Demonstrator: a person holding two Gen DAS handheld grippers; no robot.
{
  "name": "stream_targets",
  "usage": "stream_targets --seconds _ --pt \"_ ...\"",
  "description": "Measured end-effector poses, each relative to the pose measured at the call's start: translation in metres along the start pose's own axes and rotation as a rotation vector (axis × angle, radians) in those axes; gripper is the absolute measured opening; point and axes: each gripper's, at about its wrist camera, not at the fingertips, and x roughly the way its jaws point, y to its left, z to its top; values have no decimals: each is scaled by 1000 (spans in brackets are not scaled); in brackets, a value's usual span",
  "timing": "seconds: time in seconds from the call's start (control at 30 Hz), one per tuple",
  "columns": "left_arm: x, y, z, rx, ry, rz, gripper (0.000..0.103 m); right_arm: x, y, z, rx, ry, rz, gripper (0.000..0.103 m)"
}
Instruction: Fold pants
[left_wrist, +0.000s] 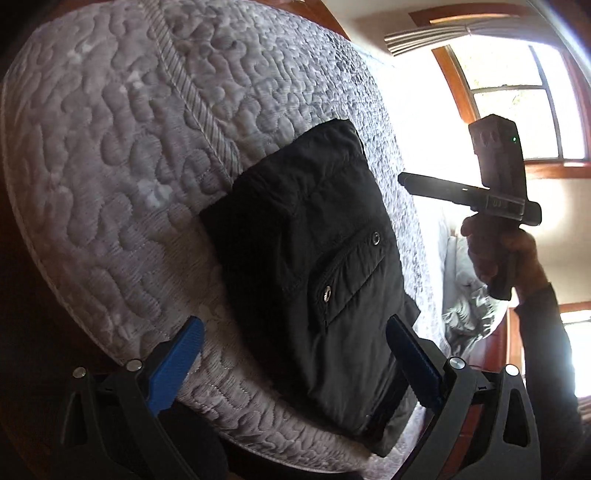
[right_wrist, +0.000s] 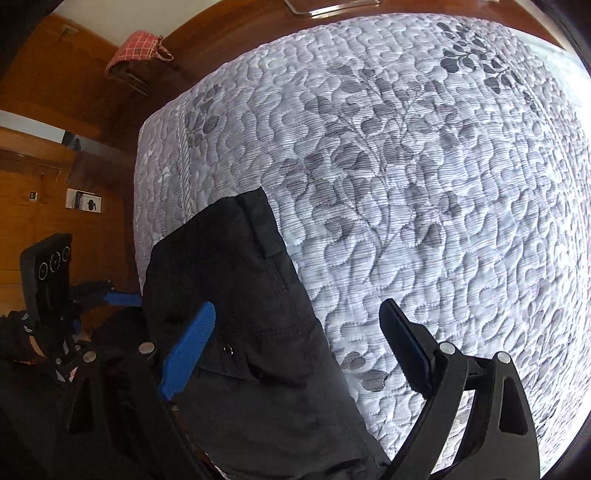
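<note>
The black pants (left_wrist: 314, 266) lie folded into a compact rectangle on the quilted grey bedspread (left_wrist: 110, 166), near the bed's corner, with a snap-flap pocket facing up. My left gripper (left_wrist: 295, 354) is open and empty, its blue fingers either side of the near end of the pants, above them. My right gripper (right_wrist: 299, 347) is open and empty over the same pants (right_wrist: 236, 314), one finger over the fabric, the other over the bedspread (right_wrist: 424, 184). The right gripper also shows in the left wrist view (left_wrist: 406, 181), held up beside the bed.
The bed fills most of both views. A window (left_wrist: 517, 96) with wooden trim is past the bed. A wooden floor and cabinets (right_wrist: 55, 129) are to the left, with a stool holding a red checked cloth (right_wrist: 136, 51). Crumpled bedding (left_wrist: 465, 302) lies farther along the bed.
</note>
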Motion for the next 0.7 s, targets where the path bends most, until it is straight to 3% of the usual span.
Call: stream_targets --seconds 0.07,0.23,0.27,0.37,0.5,0.63,0.67,0.7 --pt "5 6 3 -46 8 -45 99 6 0 6 -5 14 22 90" --pt "11 24 14 -130 -26 -24 99 16 1 17 -21 27 55 90" --pt "14 30 16 -170 -26 -70 99 17 0 19 -20 29 65 90" --pt "27 46 19 -263 7 -194 83 24 -2 28 -16 29 84 90" --pt "34 51 19 -260 38 -173 83 29 -7 30 -14 49 140 91" --pt "23 66 21 -311 18 -216 83 36 -11 34 -22 87 188 91" --pt "21 71 23 -330 1 -232 78 39 -10 37 -25 97 198 91" --pt "18 73 22 -333 -17 -237 67 42 -9 41 -33 104 214 91"
